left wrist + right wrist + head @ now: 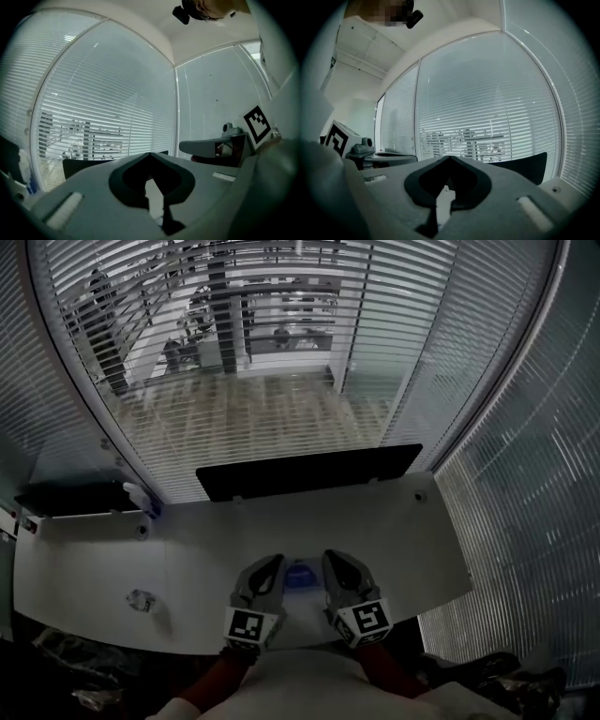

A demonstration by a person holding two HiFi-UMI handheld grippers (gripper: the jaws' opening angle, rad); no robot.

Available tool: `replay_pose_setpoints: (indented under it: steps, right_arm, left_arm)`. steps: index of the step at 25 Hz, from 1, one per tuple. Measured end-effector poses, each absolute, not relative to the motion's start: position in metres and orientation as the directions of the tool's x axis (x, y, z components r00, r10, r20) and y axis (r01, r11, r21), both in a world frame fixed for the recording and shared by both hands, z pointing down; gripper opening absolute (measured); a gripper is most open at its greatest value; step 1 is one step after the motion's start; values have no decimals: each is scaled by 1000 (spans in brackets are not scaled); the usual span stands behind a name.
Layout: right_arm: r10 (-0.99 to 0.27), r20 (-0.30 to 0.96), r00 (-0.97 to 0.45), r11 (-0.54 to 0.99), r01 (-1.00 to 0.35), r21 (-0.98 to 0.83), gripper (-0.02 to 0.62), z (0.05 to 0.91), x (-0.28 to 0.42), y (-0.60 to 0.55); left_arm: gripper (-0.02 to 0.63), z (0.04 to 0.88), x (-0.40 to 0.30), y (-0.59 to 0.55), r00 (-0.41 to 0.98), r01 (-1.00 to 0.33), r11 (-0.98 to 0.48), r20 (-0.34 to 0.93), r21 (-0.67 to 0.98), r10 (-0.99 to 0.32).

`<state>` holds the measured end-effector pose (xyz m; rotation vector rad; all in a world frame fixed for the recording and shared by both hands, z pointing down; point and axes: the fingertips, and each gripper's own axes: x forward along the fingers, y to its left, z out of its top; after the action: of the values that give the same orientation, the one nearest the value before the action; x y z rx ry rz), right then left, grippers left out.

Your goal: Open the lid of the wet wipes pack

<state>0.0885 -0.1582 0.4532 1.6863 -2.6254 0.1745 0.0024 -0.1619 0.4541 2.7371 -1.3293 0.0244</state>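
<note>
**Head view**
- Counter: flat white counter [403, 540]; long black flat panel [309, 472] stands along far edge.
- Pack: small pale wet wipes pack [301, 583] w/ blue plastic lid [300, 573] on top, lying flat by near edge, about mid-width, between the 2 grippers. Lid looks down; too small to be sure.
- L: grey left gripper [273, 562] just beside pack's left side, aimed at far edge. Contact w/ pack: can't tell.
- R: grey right gripper [331, 559] just beside pack's right side, same heading. Contact: can't tell.
- Other: crumpled clear wrapper [141, 600] twd near-left corner, well apart from pack; blue-and-white bottle [141, 499] at far-left edge.

**Left gripper view**
- Fingers: left gripper [150, 154] tips pressed together, nothing pinched; pale counter shows thru gap below tips.
- Pack: not made out here.
- Bkgd: slatted window blinds [108, 93].

**Right gripper view**
- Fingers: right gripper [449, 157] tips pressed together, nothing pinched.
- Pack: not made out here either.

**Judgement**
- Step: approach/set-up, I'd say. Both grippers flank the pack, lid not yet lifted.
- Next move needs: 1 gripper to steady the pack body, the other to get a tip under the lid's front lip and lever it up. Fingers must spread first if the lid tab is to be pinched.
- Watch: light pack may slide on the smooth counter if not held.
</note>
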Motion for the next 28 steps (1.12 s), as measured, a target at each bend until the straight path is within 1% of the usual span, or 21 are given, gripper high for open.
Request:
replay_pose_setpoints:
  steps: [4,10,12,16,23,28]
  right_arm:
    - [-891,108,-440,436,-898,-65,0,477,94,-167]
    - [-876,133,-464,460,-886,-57,0,485,104,-174]
    - [-868,151,-473,472,-880,-46,0,492,103,-178]
    - [-839,242,-488,501,-866,-10,0,524,98,-187]
    - [-774,364,-518,585,-805,99,0,568,81,-192]
    - [-682,456,-573,677,-729,97,0,611,65,-187]
  left_arm:
    - [2,497,14,-163,632,-774,-631,122,57,-765]
    - [2,501,17,-177,587,-809,-582,133,80,-798]
    - [2,515,17,-181,589,-807,-586,170,76,-790]
    - [2,559,11,-193,573,-812,-580,276,65,-772]
    - [2,620,-5,-200,539,-822,-566,408,61,-738]
    - [2,672,-6,-198,528,-816,-574,496,70,-689]
